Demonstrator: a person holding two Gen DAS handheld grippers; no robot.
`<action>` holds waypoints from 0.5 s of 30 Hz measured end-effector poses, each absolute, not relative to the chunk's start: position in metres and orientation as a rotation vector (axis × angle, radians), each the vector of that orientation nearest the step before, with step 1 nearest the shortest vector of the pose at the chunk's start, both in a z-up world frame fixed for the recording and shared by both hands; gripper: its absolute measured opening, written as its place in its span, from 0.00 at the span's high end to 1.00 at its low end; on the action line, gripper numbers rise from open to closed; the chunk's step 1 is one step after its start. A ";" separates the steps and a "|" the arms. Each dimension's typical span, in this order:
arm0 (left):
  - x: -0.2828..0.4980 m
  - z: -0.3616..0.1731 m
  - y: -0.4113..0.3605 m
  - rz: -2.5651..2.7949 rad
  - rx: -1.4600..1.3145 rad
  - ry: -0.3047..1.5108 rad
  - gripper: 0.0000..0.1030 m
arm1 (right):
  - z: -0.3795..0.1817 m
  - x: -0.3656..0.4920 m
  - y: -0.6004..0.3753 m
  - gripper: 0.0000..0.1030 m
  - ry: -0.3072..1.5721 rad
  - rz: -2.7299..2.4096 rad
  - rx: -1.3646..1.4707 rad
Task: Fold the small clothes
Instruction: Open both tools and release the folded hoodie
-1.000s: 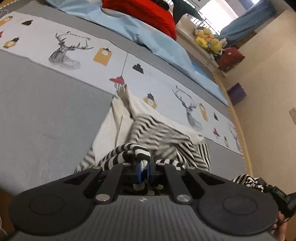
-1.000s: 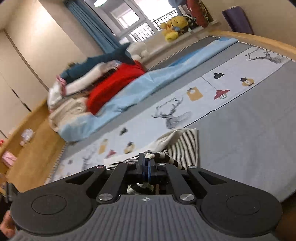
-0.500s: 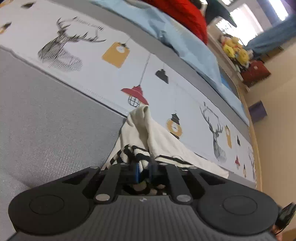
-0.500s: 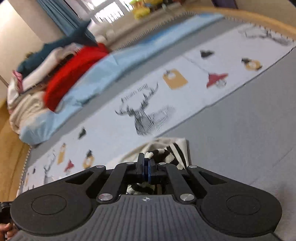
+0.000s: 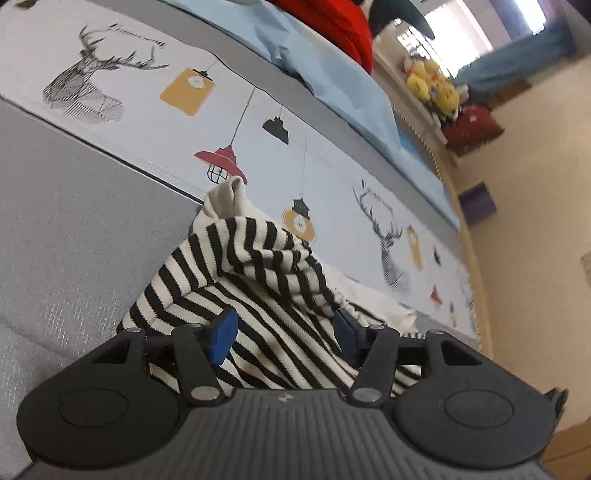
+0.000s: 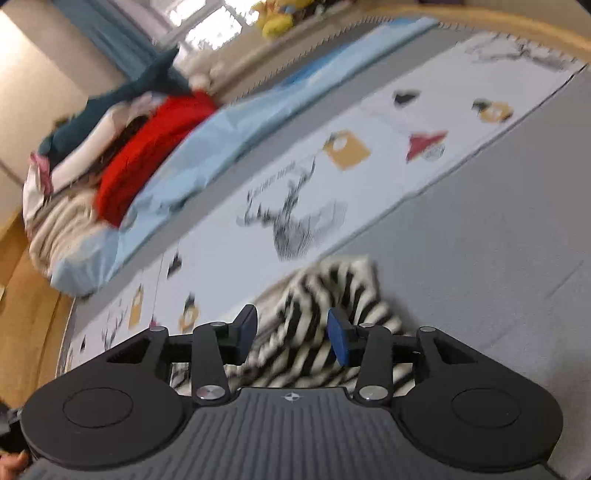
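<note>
A small black-and-white striped garment (image 5: 258, 273) with a cream lining lies folded over itself on the grey bed cover (image 5: 74, 221), its far edge reaching the printed white band. My left gripper (image 5: 282, 328) is open just above the near part of the garment, holding nothing. In the right wrist view the same striped garment (image 6: 325, 295) lies in front of my right gripper (image 6: 291, 328), which is open with its blue pads either side of the cloth, not gripping it.
A white band printed with deer and lamps (image 5: 192, 96) runs across the bed. Behind it lie a light blue sheet (image 5: 325, 74) and a pile of red and other clothes (image 6: 147, 155). A wooden bed edge (image 6: 480, 22) and yellow plush toys (image 5: 432, 85) are at the far end.
Both grippers were shut on the striped garment and carried it forward over itself. Now both have opened and let it go, and it rests folded on the bed.
</note>
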State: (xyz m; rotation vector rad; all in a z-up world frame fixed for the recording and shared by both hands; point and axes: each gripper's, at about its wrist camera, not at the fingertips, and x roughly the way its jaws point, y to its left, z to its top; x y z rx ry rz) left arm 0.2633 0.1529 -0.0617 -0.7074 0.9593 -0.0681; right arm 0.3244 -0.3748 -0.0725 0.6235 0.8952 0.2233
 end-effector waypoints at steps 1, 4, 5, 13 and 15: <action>0.265 -0.064 0.150 -0.070 -0.701 0.964 0.39 | -0.077 0.325 -0.372 0.55 0.919 0.240 0.633; 0.271 -0.070 0.142 -0.076 -0.713 0.983 0.38 | -0.087 0.327 -0.361 0.53 0.976 0.262 0.642; 0.273 -0.072 0.141 -0.083 -0.716 0.985 0.38 | -0.089 0.328 -0.357 0.53 0.986 0.266 0.644; 0.295 -0.081 0.127 -0.100 -0.779 0.972 0.31 | -0.110 0.345 -0.340 0.52 1.053 0.246 0.665; 0.302 -0.086 0.126 -0.072 -0.794 0.981 0.31 | -0.113 0.348 -0.338 0.52 1.059 0.239 0.663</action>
